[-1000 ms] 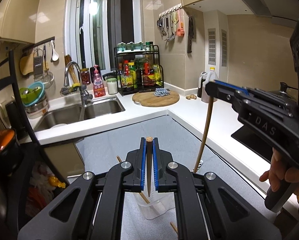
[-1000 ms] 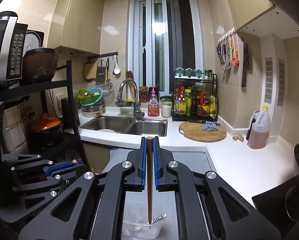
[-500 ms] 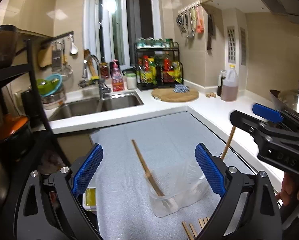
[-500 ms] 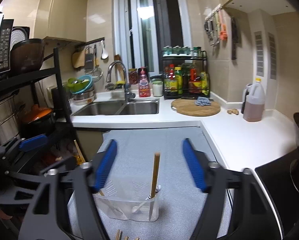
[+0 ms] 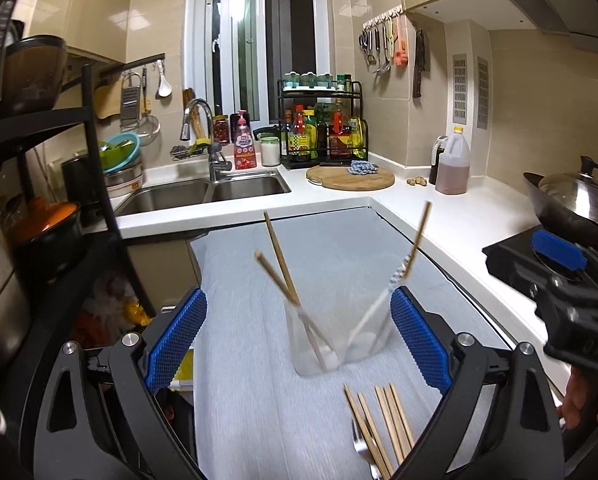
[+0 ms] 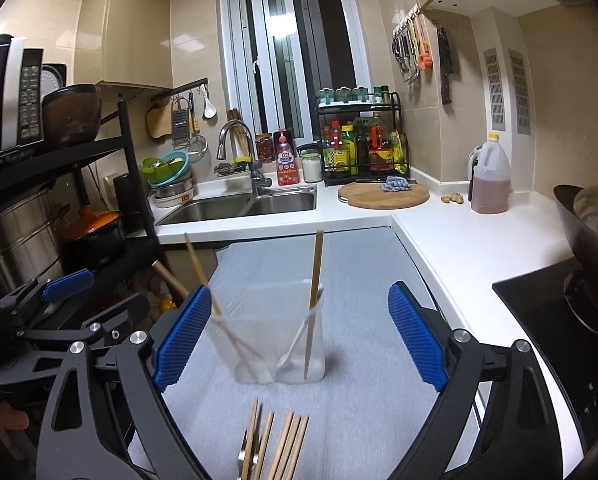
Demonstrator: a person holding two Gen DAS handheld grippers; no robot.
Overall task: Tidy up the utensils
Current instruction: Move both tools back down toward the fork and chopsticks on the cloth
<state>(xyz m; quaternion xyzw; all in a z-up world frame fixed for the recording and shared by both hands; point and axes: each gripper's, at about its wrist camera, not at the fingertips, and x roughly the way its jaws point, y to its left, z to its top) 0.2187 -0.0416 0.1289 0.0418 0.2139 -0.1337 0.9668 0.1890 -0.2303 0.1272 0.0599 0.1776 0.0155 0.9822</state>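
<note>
Grey matting [image 6: 355, 400] covers the counter [image 6: 459, 248], where a clear container [image 6: 279, 344] holds chopsticks [image 6: 314, 280] leaning upward, tips outward. More chopsticks [image 6: 283, 444] lie flat, cut off below. Left claw [image 5: 299, 344] stands apart; right claw [image 6: 299, 336] is opening, nothing gripped.

Warm, kinda dim indoor light from overhead, with a bright glare spot on the window [image 6: 277, 42] glass. My fisheye bends the walls hard and goes black at the corners. The chopsticks [image 5: 277, 258] and clear container [image 5: 339, 340] smear with motion blur; the far counter stays sharp.
</note>
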